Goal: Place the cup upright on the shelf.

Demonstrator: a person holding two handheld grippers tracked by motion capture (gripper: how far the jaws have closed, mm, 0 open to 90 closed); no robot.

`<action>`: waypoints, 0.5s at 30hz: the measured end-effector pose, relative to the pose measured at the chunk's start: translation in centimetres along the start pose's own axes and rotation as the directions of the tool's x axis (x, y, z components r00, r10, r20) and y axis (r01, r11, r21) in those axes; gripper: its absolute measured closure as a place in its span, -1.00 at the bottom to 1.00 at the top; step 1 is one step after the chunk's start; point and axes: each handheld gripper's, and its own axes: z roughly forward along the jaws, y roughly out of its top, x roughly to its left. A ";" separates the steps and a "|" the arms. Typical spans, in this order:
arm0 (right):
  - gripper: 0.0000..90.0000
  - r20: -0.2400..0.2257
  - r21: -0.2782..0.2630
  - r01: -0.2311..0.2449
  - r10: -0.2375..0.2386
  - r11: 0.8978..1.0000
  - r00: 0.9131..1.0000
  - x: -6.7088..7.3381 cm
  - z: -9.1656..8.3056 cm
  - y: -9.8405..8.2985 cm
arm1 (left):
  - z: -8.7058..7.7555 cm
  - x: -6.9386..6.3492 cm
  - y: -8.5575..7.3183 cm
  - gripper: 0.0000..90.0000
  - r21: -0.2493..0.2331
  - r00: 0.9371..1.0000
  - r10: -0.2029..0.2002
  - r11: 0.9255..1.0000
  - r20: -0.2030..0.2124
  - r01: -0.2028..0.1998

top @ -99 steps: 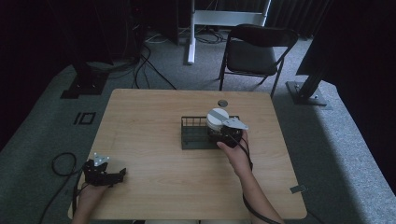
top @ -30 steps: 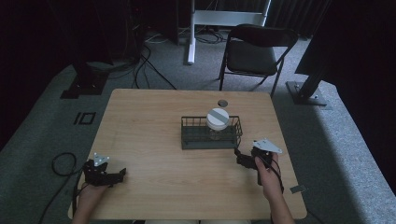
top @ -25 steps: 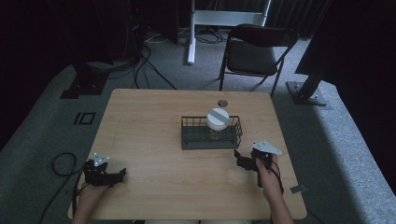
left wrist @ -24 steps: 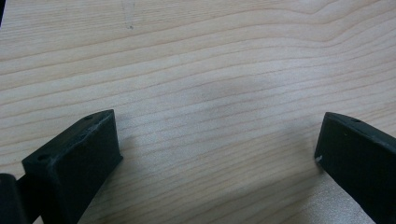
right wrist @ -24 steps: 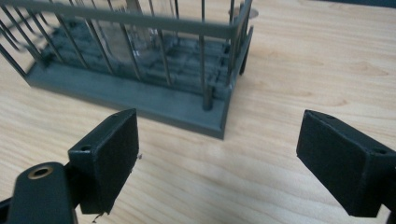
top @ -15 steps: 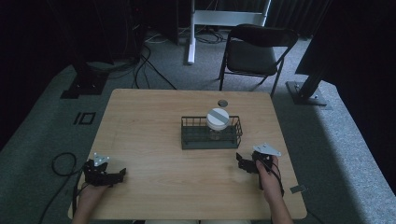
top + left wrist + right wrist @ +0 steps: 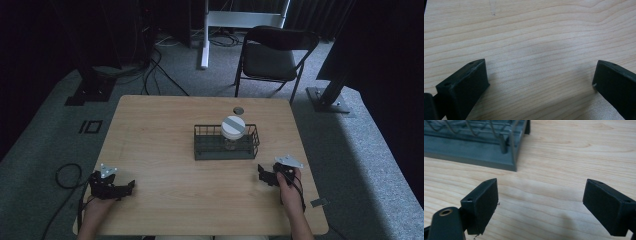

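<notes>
A dark wire basket (image 7: 200, 150) stands at the table's centre. In it a clear jar with a white and grey lid (image 7: 233, 127) stands upright. My right gripper (image 7: 262, 176) rests low on the table just in front of the basket's right end, open, nothing between its jaws. In the right gripper view the gripper (image 7: 540, 205) spreads over bare wood, with the basket's corner (image 7: 469, 155) a short way ahead at the upper left. My left gripper (image 7: 129, 188) lies at the near left corner, open; in the left gripper view it (image 7: 540, 82) frames plain wood.
A small dark round disc (image 7: 238, 110) lies on the wooden table (image 7: 160, 130) behind the basket. A folding chair (image 7: 272, 55) stands beyond the far edge. Cables and stand feet lie on the floor at left and right.
The right gripper has left the jar in the basket and drawn back to the near right of the table, drifting slightly in the last second. The left gripper has stayed put.
</notes>
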 end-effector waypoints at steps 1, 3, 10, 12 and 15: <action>-0.72 0.008 0.005 0.003 -0.003 1.000 1.000 -0.1 0.0 -0.1 | 0.0 0.0 0.0 -1.00 0.000 1.000 0.000 1.000 0.000 0.000; -0.72 0.020 0.012 0.003 -0.003 1.000 1.000 -0.2 0.1 -0.2 | 0.0 0.0 0.0 -1.00 0.000 1.000 0.000 1.000 0.000 0.000; -0.72 0.093 0.039 -0.034 0.030 0.999 0.995 -1.2 0.4 -0.5 | 0.0 0.0 0.0 -1.00 0.000 1.000 0.000 1.000 0.000 0.000; -0.72 0.104 0.049 -0.046 0.040 0.998 0.994 -1.5 0.4 -0.7 | 0.0 0.0 0.0 -1.00 0.000 1.000 0.000 1.000 0.000 0.000; -0.72 0.122 0.062 -0.043 0.035 0.997 0.992 -1.7 0.5 -0.8 | 0.0 0.0 0.0 -1.00 0.000 1.000 0.000 1.000 0.000 0.000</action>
